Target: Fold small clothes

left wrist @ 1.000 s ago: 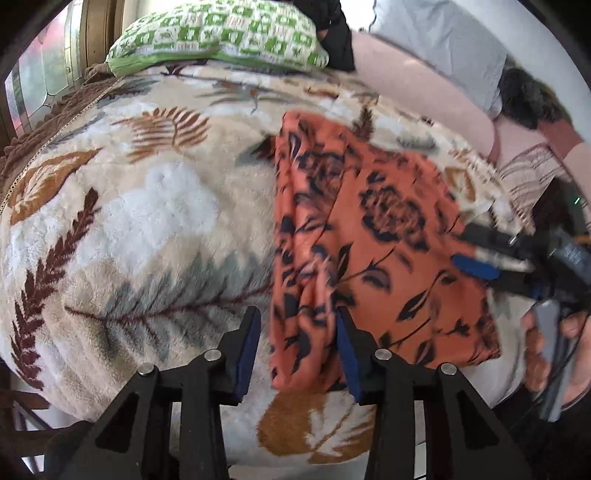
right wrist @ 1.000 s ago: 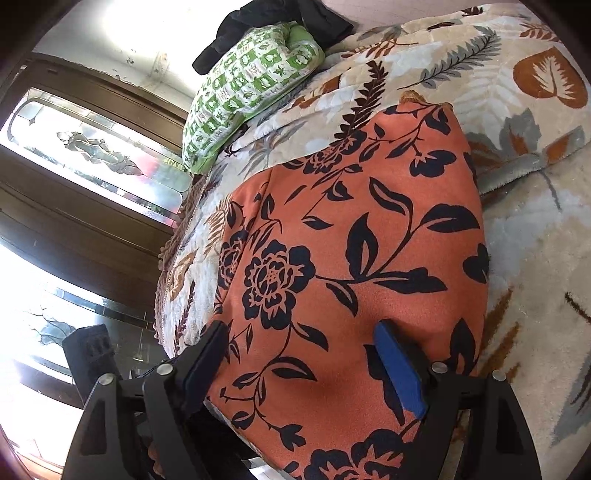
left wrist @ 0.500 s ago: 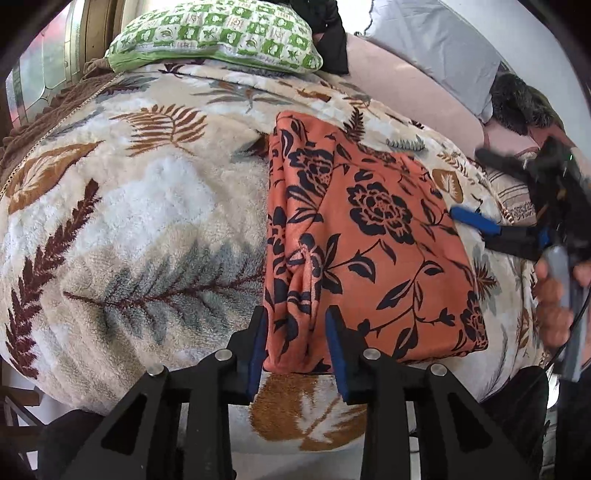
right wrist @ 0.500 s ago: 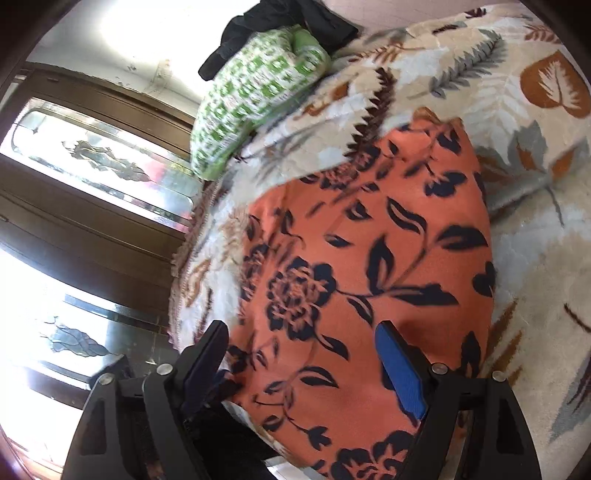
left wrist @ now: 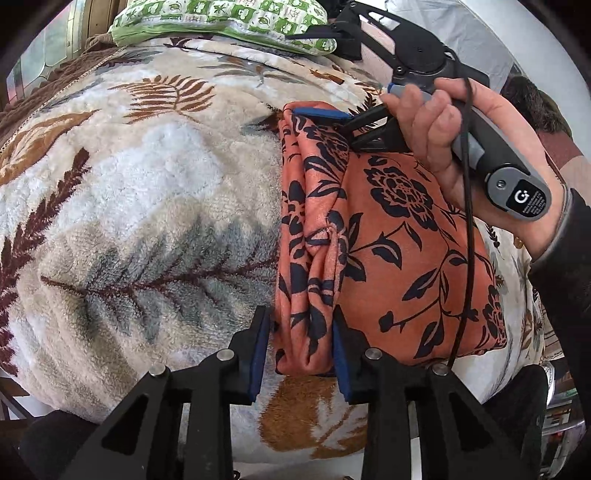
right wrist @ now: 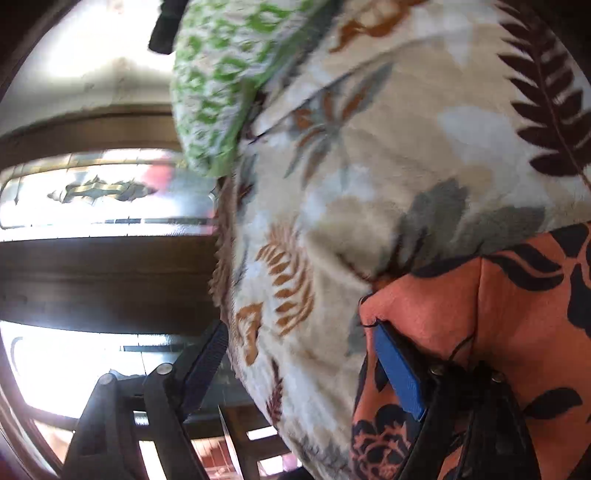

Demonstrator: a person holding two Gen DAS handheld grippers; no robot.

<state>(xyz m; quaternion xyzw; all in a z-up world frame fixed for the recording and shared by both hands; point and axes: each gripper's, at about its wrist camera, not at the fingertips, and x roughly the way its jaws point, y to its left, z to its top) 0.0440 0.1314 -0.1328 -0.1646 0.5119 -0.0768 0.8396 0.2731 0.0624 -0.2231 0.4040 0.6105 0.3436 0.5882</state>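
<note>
Garment: the orange floral cloth (left wrist: pixel 399 236) lies folded on my leaf-print blanket (left wrist: pixel 155 192), right of centre in the left wrist view, its bunched left edge running from 12 toward 6 o'clock.
Left gripper (left wrist: pixel 300 354): narrow gap, blue pads flanking the near end of that bunched edge at 6 o'clock — whether they pinch it, I cannot tell.
Right gripper (right wrist: pixel 295 365): spread wide at the cloth's far corner; one blue pad (right wrist: pixel 399 373) lies against the fabric, the other hangs off the blanket's edge.
Right hand (left wrist: pixel 454 147): wrapped round the handle, at 1 o'clock.
Beyond: a green patterned pillow (left wrist: pixel 221 18) at 12 o'clock — a dark wooden window frame (right wrist: pixel 107 273) at 9 in the blurred right wrist view.
</note>
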